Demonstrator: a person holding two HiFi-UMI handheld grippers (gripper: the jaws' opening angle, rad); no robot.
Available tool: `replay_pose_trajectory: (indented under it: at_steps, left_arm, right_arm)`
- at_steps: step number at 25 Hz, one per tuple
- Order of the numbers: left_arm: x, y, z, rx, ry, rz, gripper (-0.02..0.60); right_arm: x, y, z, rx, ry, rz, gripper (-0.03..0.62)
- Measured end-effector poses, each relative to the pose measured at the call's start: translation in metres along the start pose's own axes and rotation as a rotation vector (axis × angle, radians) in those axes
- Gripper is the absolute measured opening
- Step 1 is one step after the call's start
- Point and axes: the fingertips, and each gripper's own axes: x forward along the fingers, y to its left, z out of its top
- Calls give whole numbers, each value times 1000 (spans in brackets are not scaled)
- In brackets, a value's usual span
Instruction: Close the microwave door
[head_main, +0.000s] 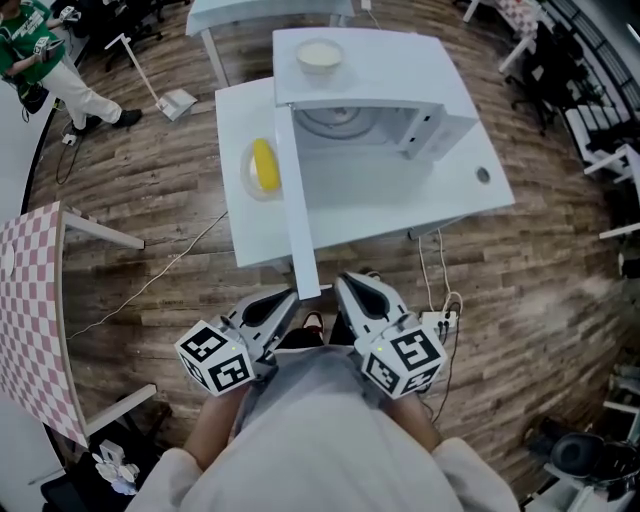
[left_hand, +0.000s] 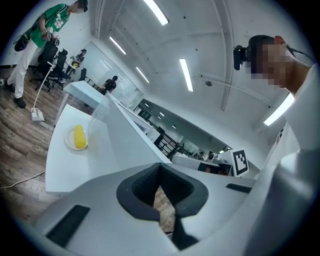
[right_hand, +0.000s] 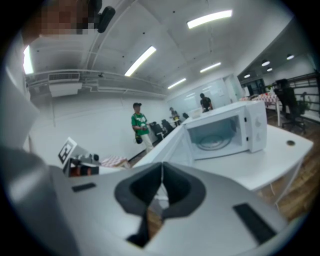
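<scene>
- While the microwave door (head_main: 298, 205) stands swung fully out from the microwave (head_main: 400, 70), its free end reaches past the near edge of the table (head_main: 400, 205). Closing is judged not yet begun.
- The left gripper (head_main: 283, 300) and right gripper (head_main: 347, 288) are held low against the body, one to each side of the door's free end. They are near it, and no contact is seen.
- Both pairs of jaws are pressed together in their own views, with nothing pinched between them. Closed tips are judged suited to a push rather than a grasp.
- The door is hinged at the microwave's left front corner, so a push on its outer face, on the left gripper's side, is judged the likely way to shut it.
- A plate (head_main: 247, 188) with a yellow item (head_main: 264, 165) lies by the table's left edge, on the door's outer side. It is judged clear of the closing sweep.
- A bowl (head_main: 320, 56) is set on top of the microwave, towards its back left corner.
- Hard to make out:
  - The door is seen edge-on from the head view, so no handle or latch is made out.
  - The hinge itself is not resolved.
  - The yellow item cannot be identified.
  - The hands on the grippers are hidden beneath the marker cubes (head_main: 215, 358) and the torso.
  - Only part of the turntable is visible inside the cavity.
</scene>
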Motion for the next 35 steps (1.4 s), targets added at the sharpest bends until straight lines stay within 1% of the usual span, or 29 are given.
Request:
replay_pose_trajectory:
  at_steps: [5, 12, 17, 35]
  left_arm:
    - [8, -6, -1, -2, 16, -28, 14]
    - [18, -13, -1, -2, 31, -65, 14]
    - [24, -15, -2, -13, 38, -80, 14]
    - [49, -25, -5, -17, 80, -125, 14]
  right_arm:
    - [-5, -8, 1, 15, -4, -21, 23]
    - [-9, -13, 3, 25, -15, -28, 23]
    - [-10, -19, 3, 34, -14, -38, 23]
    - [-19, -45, 6, 64, -26, -87, 23]
